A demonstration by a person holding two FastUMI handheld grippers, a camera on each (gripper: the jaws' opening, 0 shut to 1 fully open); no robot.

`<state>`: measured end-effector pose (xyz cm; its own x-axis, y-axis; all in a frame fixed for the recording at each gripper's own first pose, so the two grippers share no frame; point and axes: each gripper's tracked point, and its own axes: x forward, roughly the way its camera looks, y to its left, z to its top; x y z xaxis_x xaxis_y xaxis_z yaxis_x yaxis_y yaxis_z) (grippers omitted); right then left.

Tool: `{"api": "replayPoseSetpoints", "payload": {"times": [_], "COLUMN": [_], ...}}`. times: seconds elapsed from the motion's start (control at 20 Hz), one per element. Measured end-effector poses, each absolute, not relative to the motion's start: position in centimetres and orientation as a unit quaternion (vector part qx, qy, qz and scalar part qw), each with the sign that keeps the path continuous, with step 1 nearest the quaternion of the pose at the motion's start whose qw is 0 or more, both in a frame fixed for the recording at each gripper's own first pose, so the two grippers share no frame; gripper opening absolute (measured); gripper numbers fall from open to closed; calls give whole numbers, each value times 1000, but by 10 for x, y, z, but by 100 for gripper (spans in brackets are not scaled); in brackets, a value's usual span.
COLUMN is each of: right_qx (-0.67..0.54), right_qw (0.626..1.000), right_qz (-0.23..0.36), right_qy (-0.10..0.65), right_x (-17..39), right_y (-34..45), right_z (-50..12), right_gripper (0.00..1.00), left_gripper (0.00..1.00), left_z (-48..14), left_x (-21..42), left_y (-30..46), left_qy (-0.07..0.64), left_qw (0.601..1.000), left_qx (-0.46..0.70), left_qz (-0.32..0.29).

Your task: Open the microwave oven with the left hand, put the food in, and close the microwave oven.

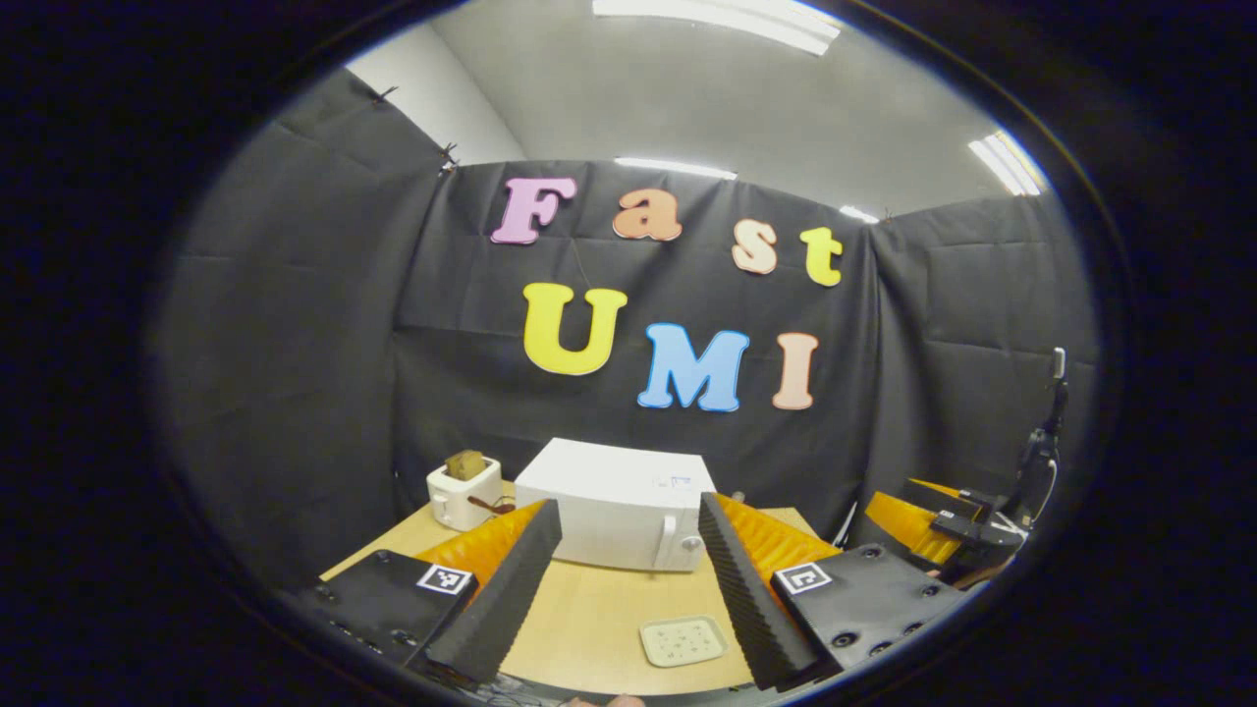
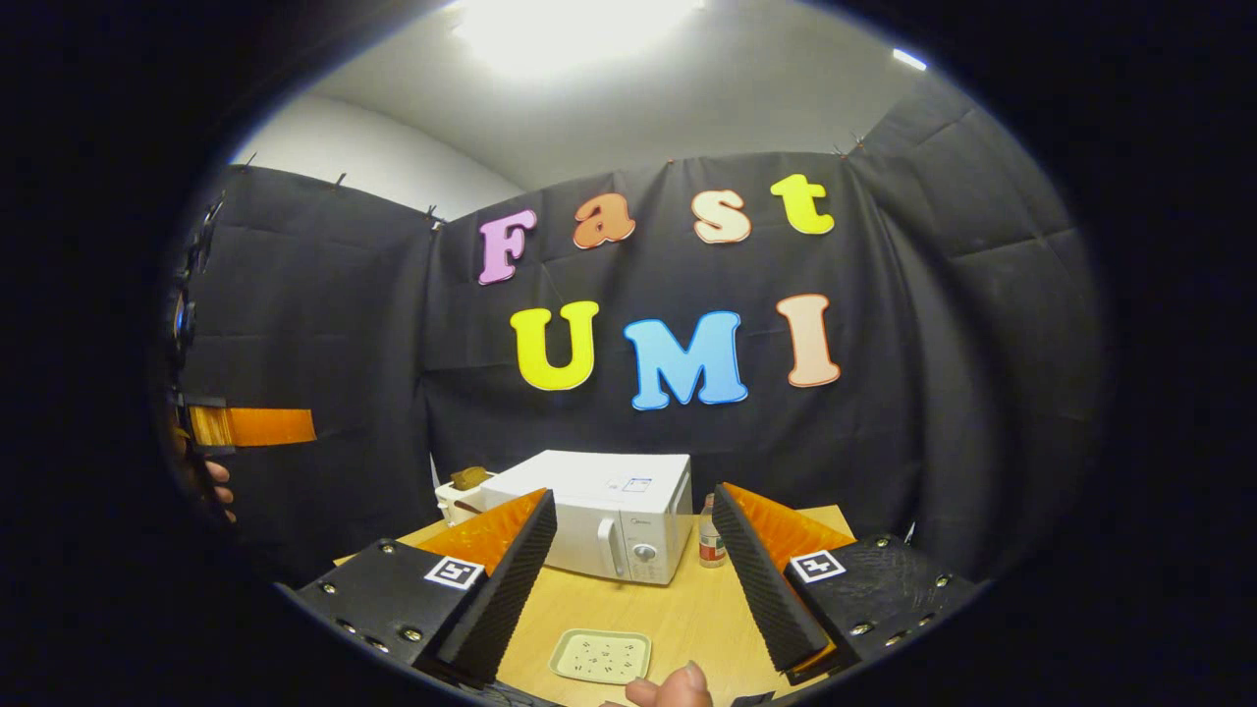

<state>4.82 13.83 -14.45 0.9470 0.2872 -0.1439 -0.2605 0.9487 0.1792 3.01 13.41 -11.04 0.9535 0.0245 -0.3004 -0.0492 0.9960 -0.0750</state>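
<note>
Nearest the cameras, both grippers were held spread and empty above the front edge of the wooden table (image 1: 599,628): the left gripper (image 1: 628,589) with its ribbed black pads wide apart, and the right gripper (image 2: 633,589) likewise released, nothing being gripped by either. A fingertip of the person's hand (image 2: 678,687) was seen at the bottom of the right gripper view. Just beyond the fingers, a pale green square plate (image 2: 601,656) lay flat on the table, marked with small dark specks; whether these were food or a printed pattern could not be told. Farther back, the white microwave oven (image 1: 619,506) stood with its door shut, a vertical handle (image 2: 607,546) being set beside the control knob (image 2: 643,553). A small bottle (image 2: 706,545) stood just beside the microwave on its knob side, and a white toaster (image 1: 462,496) with something brown in its slot stood on the other side. The task was judged not yet begun, the opening step being in hand. For the next move, the left gripper would need to be carried forward over the plate to the handle, closed around it, and pulled outward in an arc.
</note>
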Motion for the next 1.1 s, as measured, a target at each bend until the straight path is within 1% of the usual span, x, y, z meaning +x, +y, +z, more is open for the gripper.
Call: {"api": "replayPoseSetpoints", "payload": {"times": [0.1, 0.15, 0.25, 0.35, 0.4, 0.45, 0.65, 0.75, 0.8, 0.85, 1.1], "right_qx": [77, 74, 72, 70, 62, 55, 44, 16, 17, 23, 4], "right_qw": [982, 984, 986, 987, 988, 988, 988, 989, 989, 988, 987], "right_qz": [151, 144, 127, 123, 118, 113, 110, 105, 107, 118, 138], "right_qy": [81, 77, 82, 77, 84, 92, 102, 104, 103, 101, 78], "right_x": [40, 38, 34, 28, 26, 23, 17, 25, 29, 33, 42], "right_y": [153, 154, 158, 171, 174, 177, 194, 195, 200, 208, 226], "right_z": [-136, -131, -131, -127, -134, -140, -137, -132, -126, -119, -94], "right_gripper": [97, 97, 97, 97, 97, 97, 97, 98, 98, 98, 97], "left_gripper": [99, 93, 93, 96, 99, 99, 93, 96, 96, 93, 93], "left_z": [-103, -101, -99, -98, -101, -107, -113, -110, -110, -110, -103], "left_x": [26, 27, 25, 20, 17, 13, 5, 3, 3, 2, -8], "left_y": [129, 130, 139, 147, 153, 158, 176, 180, 185, 191, 205], "left_qy": [148, 146, 145, 142, 140, 142, 144, 137, 137, 137, 130], "left_qw": [988, 989, 989, 989, 989, 989, 987, 987, 987, 987, 987], "left_qx": [-41, -37, -34, -42, -45, -48, -58, -72, -77, -83, -93], "left_qz": [9, 3, -7, -17, -20, -23, -31, -37, -34, -29, -12]}}
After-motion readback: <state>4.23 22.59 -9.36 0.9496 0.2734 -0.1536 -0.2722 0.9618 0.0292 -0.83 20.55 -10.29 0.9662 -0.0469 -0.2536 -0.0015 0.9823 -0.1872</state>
